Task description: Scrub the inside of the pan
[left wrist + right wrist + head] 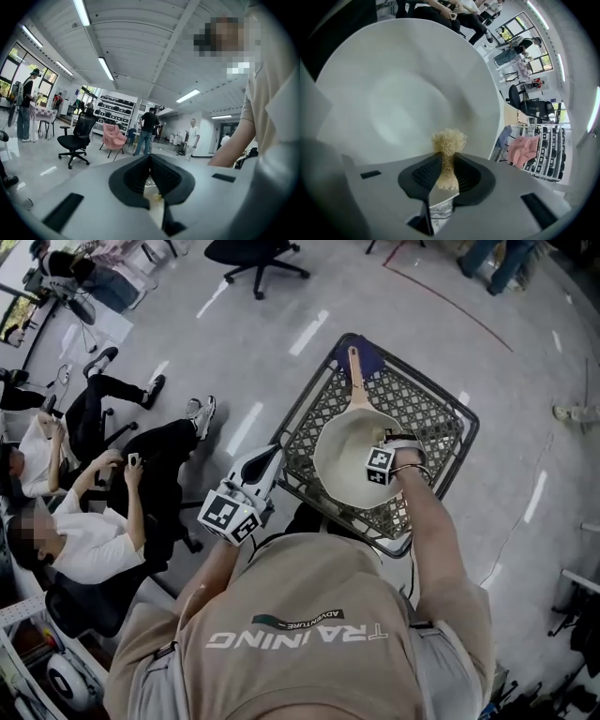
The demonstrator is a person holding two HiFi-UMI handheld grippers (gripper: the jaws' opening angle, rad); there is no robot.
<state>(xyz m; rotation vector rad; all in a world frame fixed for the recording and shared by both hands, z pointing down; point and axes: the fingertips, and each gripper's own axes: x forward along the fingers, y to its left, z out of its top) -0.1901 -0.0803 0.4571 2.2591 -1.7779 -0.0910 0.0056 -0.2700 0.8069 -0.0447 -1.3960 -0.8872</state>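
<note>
Checking scrub status: where's the pan, and what's in the claws? /dk

Pan (349,454) sits mid-basket (441,418), wooden handle (356,371) pointing to the far corner. Right gripper (446,157) is part-closed, pads pinching a pale fibrous scrubber (449,140), with the tuft sticking out past the tips over the pan's inside. Left gripper (267,465) is off the basket's near-left corner with its tips together, holding nothing I'd name. /ro

Progress? /dk

Judging mid-step at best. The inside looks plain white, with no suds, streaks or dirt visible, so I can't say what share is done. The tuft looks close to the near wall, but contact isn't clear. I'd count the floor and the rest of the wall as left to do. /ro

View differences? /dk

Only the right gripper view shows the scrubber; in the head view the marker cube and wrist cover it. Only the head view shows the handle and basket layout. The left gripper view looks level across the room; a yellowish speck sits low in its jaw gap, possibly debris. /ro
</note>
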